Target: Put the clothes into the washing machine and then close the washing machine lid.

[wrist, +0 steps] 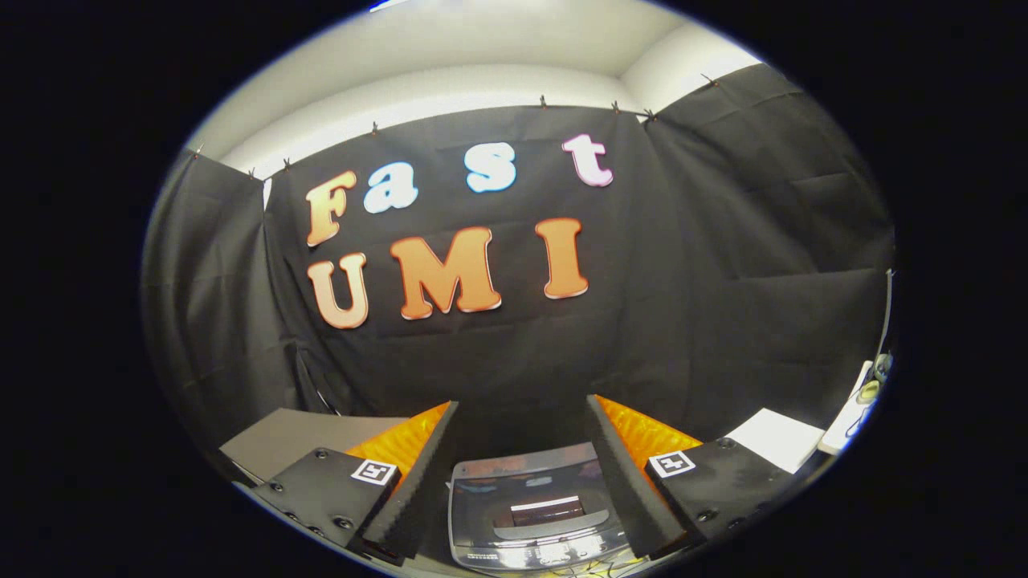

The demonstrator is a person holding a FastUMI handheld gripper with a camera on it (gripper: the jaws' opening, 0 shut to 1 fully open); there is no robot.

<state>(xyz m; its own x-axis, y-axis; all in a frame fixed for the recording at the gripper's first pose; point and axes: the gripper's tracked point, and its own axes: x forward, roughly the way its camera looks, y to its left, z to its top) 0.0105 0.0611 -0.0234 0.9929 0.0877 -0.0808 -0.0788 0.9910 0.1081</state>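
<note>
My gripper point(522, 413) is open, its two fingers spread wide with nothing between them, held high and level. Below and between the fingers stands the washing machine point(534, 514), seen from above. Its glossy grey lid lies flat on top with a dark window in the middle and a control strip along its near edge. No clothes are in sight.
A grey board or table surface point(301, 437) lies beyond the left finger. A white block point(775, 437) and some white items with cables point(863, 397) sit to the right of the right finger. The black cloth wall closes the booth behind.
</note>
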